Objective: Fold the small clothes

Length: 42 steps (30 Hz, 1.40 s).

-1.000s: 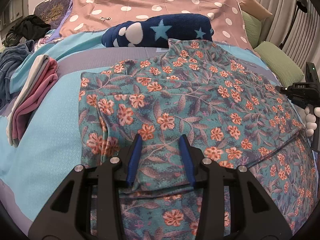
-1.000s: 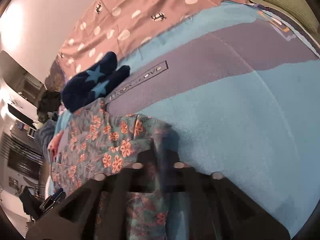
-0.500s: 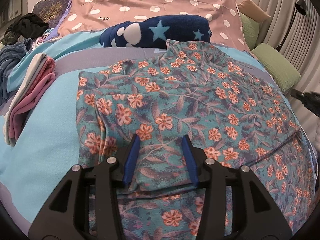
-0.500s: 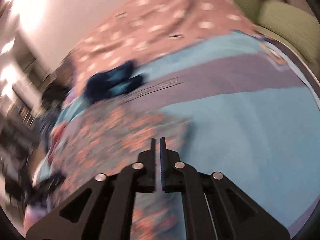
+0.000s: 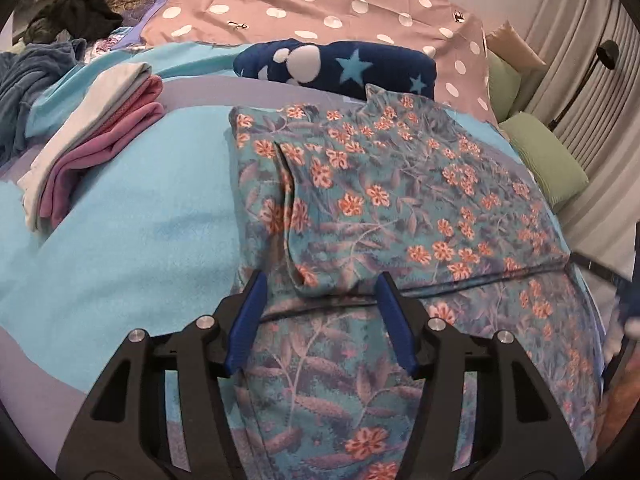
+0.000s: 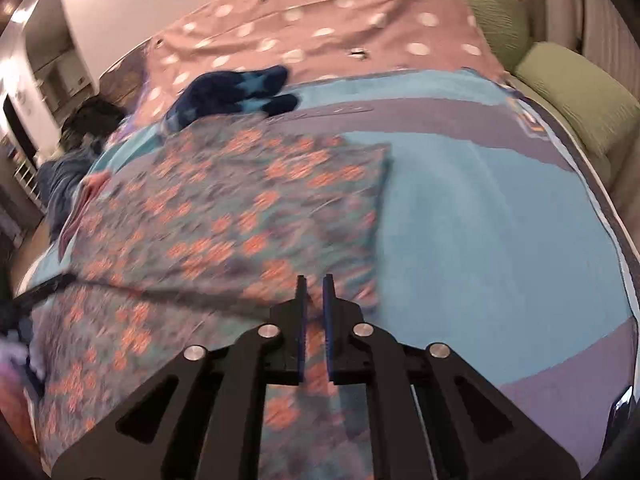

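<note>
We see the garment [image 5: 400, 200] spread on the bed [image 5: 140, 240], its upper layer folded over the lower. To its left lies a stack of folded clothes [image 5: 92, 152] (well apart from it), with a heap of clothes [image 5: 24, 84] farther left. Behind the garment lies a rolled blanket [image 5: 340, 66], touching it; cushions [image 5: 548, 156] sit at the right.

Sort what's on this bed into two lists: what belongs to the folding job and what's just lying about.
Belongs to the job:
- floral garment, partly folded
- left gripper, its fingers just opened, nothing pinched
- right gripper, fingers nearly closed, empty
- folded pink and white stack, likely finished pieces

Just lying about:
- star-print navy blanket
- polka-dot pillow
- green cushions
- dark clothes heap
</note>
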Each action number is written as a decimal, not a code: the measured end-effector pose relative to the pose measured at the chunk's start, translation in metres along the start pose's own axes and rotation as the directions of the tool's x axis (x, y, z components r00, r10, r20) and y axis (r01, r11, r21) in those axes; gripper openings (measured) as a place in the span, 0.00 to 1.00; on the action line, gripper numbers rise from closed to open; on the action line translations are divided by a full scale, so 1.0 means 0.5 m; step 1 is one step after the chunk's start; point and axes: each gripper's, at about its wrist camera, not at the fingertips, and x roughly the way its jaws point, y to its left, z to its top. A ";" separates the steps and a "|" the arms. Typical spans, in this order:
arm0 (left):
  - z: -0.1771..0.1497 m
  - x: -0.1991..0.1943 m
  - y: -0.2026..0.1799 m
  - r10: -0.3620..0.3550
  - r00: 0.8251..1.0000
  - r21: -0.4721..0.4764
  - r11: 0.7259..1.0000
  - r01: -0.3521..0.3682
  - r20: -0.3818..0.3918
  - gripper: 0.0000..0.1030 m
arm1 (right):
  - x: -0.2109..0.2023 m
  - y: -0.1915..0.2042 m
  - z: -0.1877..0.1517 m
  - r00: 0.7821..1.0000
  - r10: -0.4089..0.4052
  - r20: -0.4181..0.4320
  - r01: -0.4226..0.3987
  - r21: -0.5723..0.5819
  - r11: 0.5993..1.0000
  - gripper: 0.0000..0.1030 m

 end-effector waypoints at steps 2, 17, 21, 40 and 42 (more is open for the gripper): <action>0.003 0.000 -0.017 0.043 0.999 0.032 0.999 -0.043 0.001 0.56 | 0.019 -0.010 -0.025 0.999 -0.023 -0.044 0.023 -0.017 1.000 0.11; -0.114 -0.125 0.067 0.012 1.000 -0.048 0.999 -0.012 0.001 0.58 | -0.118 -0.090 -0.146 1.000 0.012 0.015 -0.014 0.152 0.988 0.23; -0.151 -0.154 0.072 -0.030 1.000 -0.059 0.998 0.030 0.009 0.58 | -0.129 -0.091 -0.167 1.000 0.022 0.011 -0.023 0.183 0.983 0.24; -0.334 -0.274 0.011 -0.166 0.984 0.071 0.983 0.171 -0.072 0.55 | -0.285 -0.148 -0.385 0.987 0.157 0.040 -0.162 0.283 0.945 0.32; -0.354 -0.291 0.007 -0.167 0.982 0.075 0.982 0.173 -0.083 0.55 | -0.308 -0.151 -0.417 0.981 0.187 0.042 -0.191 0.290 0.938 0.34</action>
